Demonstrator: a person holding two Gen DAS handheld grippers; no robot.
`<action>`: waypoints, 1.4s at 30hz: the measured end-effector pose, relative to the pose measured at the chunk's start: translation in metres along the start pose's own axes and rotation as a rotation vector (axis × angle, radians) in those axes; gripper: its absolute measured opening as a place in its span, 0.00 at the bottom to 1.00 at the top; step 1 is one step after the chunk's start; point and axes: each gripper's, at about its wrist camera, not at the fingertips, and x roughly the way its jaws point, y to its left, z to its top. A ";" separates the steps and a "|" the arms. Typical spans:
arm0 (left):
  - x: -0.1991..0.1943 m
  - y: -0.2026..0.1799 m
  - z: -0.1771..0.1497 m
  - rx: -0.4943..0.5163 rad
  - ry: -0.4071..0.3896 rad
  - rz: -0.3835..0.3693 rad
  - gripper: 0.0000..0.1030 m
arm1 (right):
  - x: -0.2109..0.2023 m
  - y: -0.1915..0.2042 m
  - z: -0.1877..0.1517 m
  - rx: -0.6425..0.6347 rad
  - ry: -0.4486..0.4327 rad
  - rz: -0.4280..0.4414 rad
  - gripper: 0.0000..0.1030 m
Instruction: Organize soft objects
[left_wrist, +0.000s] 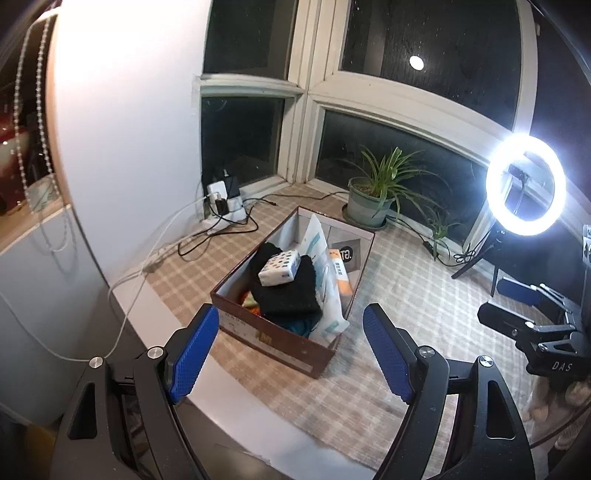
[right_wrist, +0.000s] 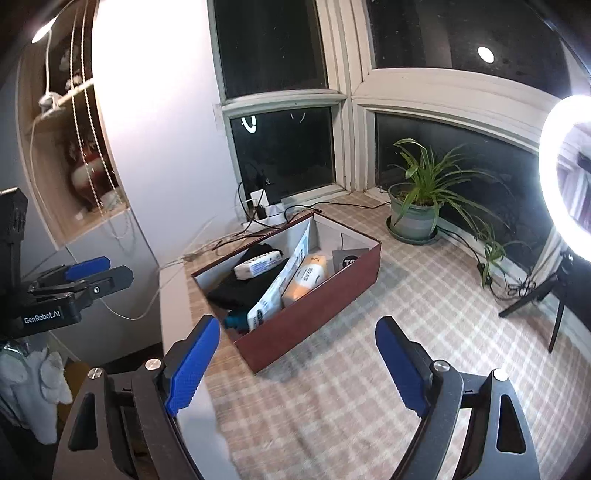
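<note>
A glowing white ring light (left_wrist: 525, 184) is glaring at right; fisheye edges are bending, dark windows (right_wrist: 282, 155) reflecting, foreground blurring.

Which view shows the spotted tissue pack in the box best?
Left wrist view: the spotted tissue pack lies face-up on the black cloth, dots clear. The right wrist view shows the pack mostly edge-on, farther away inside the box.

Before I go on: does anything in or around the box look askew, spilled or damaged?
Nothing spilled or damaged. In the brown box, one white-and-blue flat packet stands tilted, leaning diagonally and poking above the rim, and a dotted tissue pack sits loose on the black cloth. Both grippers, left and right, are open and empty.
</note>
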 end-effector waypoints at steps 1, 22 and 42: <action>-0.004 -0.002 -0.001 -0.002 -0.004 0.002 0.78 | -0.003 0.000 -0.002 0.006 -0.001 0.001 0.81; -0.040 -0.021 -0.009 -0.012 -0.077 0.032 0.78 | -0.045 0.007 -0.009 -0.047 -0.072 -0.015 0.82; -0.042 -0.024 -0.010 -0.014 -0.072 0.024 0.78 | -0.043 0.002 -0.015 -0.016 -0.066 -0.028 0.82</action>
